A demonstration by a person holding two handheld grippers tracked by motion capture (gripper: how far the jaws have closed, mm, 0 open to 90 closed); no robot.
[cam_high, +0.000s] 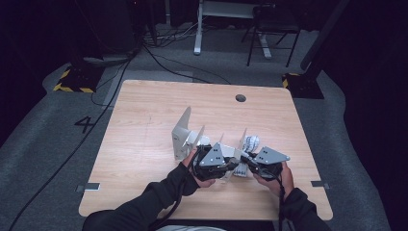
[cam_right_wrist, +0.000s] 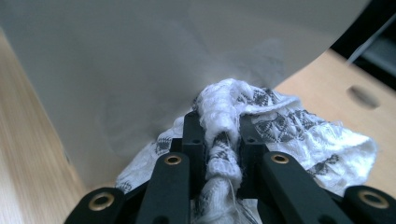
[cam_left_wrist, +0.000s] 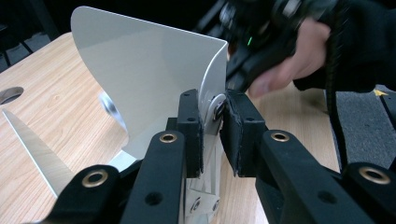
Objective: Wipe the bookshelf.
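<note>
Brushed grey metal rack (cam_high: 185, 134), thin upright fins on the wooden counter (cam_high: 144, 144). My left gripper (cam_left_wrist: 213, 122) has its jaws pinched on one fin's edge, steadying it. My right gripper (cam_right_wrist: 223, 140) has its jaws clamped tight on a knobbly white cloth (cam_right_wrist: 280, 128) with dark triangle print, just beside a fin. Best wipe along the smooth fin slowly, keeping the rack braced.

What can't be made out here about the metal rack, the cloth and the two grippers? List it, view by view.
- High view: the rack's base is hidden behind both grippers and hands; the cloth's pattern is too small.
- Left gripper view: the left gripper pinches a divider's edge; the rack's lower part is cut off behind the jaws.
- Right gripper view: the right gripper clamps the cloth; the plate behind is blurred.
</note>
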